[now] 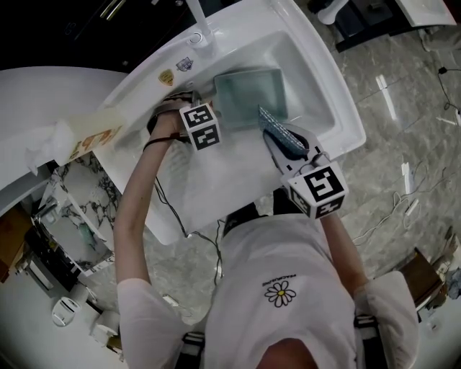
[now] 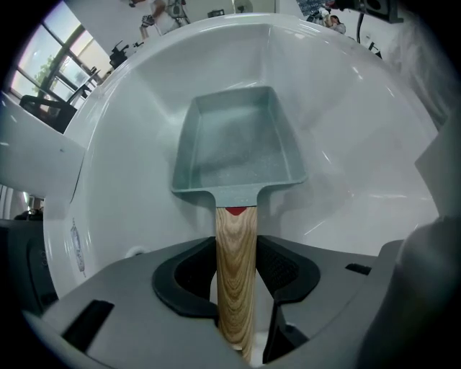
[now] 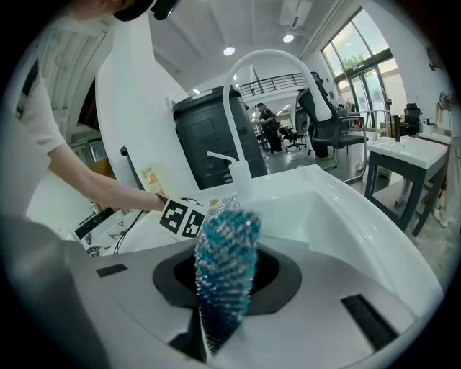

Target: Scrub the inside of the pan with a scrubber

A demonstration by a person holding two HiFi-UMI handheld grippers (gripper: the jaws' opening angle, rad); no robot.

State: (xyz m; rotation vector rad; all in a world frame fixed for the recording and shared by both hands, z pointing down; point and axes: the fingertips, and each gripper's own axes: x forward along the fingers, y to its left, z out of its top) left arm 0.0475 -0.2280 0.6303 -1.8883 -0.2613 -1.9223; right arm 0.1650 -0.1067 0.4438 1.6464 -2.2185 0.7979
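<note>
Down in the white sink [image 1: 344,119], at the end by the tap [image 1: 198,18]: the square grey-green pan [image 1: 248,94], open side up. Looks bare inside.

Points its wooden handle [image 2: 236,252] toward the sink's left rim. Runs long-ways across the sink, handle left, pan box right.

Grips that handle with the left gripper [image 2: 236,281], black pads [image 2: 284,267] tight on both sides, aimed straight down from above.

Pinches the blue sparkly scrubber [image 3: 227,252] in the right gripper [image 3: 227,285], clenched on its lower end, fluffy end poking out in front.

Holds the scrubber over the pan's near right corner. Cannot tell if touching yet.

From the scrubber, the pan's floor: ahead, a bit left and down. Nearer to the pan's open part: the right gripper. Probably needs a short dip forward into the pan, with the left one holding the handle steady.

For writing: two stickers [image 1: 166,77] on the sink's rim by the tap, one a yellow shield shape, too small to read. A paper [image 1: 94,137] with orange letters by the sink's left rim, too blurry. Tiny print over a daisy [image 1: 279,292] on the white shirt [image 1: 288,245], too small. Only black-and-white squares on the cubes [image 1: 200,126], no words.
</note>
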